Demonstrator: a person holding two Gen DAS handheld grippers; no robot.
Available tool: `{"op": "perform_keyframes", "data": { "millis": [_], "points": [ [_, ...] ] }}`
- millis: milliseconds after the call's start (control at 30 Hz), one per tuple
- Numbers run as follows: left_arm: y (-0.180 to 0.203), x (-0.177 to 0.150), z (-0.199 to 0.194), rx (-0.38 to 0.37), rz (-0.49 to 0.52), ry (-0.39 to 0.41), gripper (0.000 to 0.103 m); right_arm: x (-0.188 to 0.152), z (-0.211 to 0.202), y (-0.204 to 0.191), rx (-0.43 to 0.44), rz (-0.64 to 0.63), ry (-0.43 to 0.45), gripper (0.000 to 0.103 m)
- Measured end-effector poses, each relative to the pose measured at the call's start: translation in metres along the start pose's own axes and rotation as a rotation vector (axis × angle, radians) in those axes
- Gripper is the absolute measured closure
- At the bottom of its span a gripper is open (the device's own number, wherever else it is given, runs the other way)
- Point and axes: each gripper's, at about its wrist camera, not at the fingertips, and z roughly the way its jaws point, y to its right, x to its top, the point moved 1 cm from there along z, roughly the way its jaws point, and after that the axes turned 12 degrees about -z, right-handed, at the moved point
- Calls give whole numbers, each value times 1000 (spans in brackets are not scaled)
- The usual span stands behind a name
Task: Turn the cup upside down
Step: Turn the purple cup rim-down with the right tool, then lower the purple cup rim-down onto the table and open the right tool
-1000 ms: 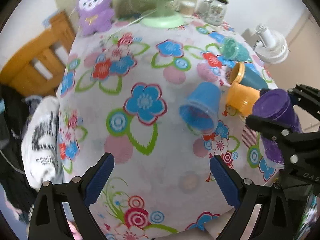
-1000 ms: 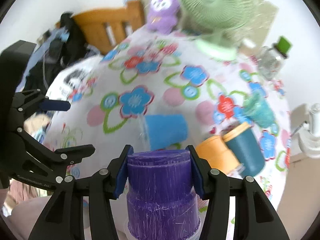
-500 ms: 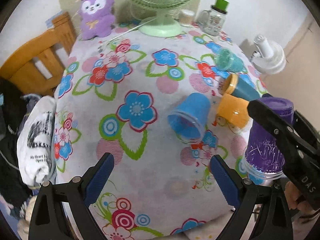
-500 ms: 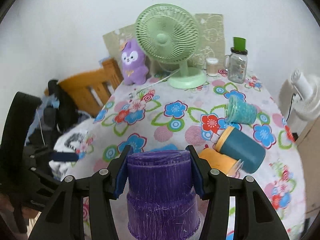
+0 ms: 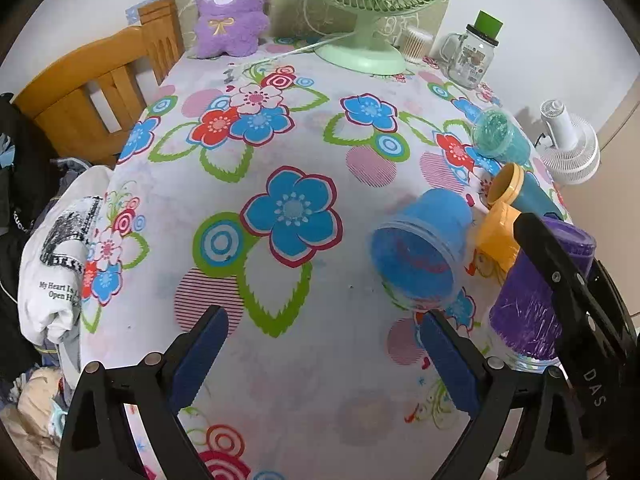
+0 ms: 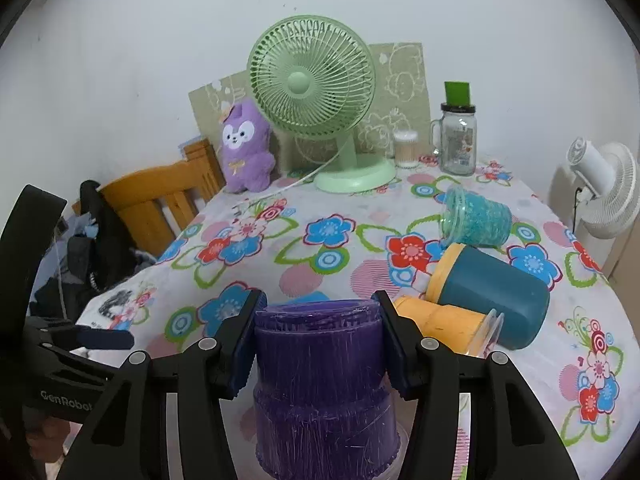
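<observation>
My right gripper (image 6: 320, 332) is shut on a purple cup (image 6: 324, 384) that stands upside down, rim on the floral tablecloth, near the table's front right edge. The same cup shows in the left wrist view (image 5: 536, 292), with the right gripper's black arm (image 5: 568, 280) across it. My left gripper (image 5: 320, 356) is open and empty above the cloth, to the left of the purple cup. A blue cup (image 5: 420, 252) lies on its side just beyond its right finger (image 5: 448, 364).
An orange cup (image 6: 444, 320), a teal cup with a yellow rim (image 6: 488, 284) and a turquoise cup (image 6: 476, 220) lie on their sides at the right. A green fan (image 6: 316, 92), purple plush (image 6: 244, 148) and glass jar (image 6: 458, 140) stand at the back. A wooden chair (image 5: 92, 80) is left.
The right gripper has brought the purple cup down upright-inverted onto the table and its view has levelled out. The left gripper has drawn back a little and stayed open.
</observation>
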Motion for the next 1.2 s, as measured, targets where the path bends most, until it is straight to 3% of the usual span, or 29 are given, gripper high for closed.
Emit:
{"op": "perform_keyframes", "data": {
  "millis": [400, 667, 733, 900, 1200],
  "points": [
    [1, -4, 22, -16, 23, 6, 5, -24, 22, 2, -11, 39, -39, 46],
    [1, -9, 20, 5, 38, -1, 5, -25, 15, 1, 0, 42, -83, 44],
    [1, -11, 18, 7, 41, -9, 5, -25, 15, 3, 6, 52, -128, 42],
    [0, -17, 13, 8, 30, -45, 5, -28, 10, 11, 4, 94, -215, 22],
    [7, -16, -15, 8, 18, -93, 5, -6, -10, 9, -8, 81, -330, 18]
  ]
}}
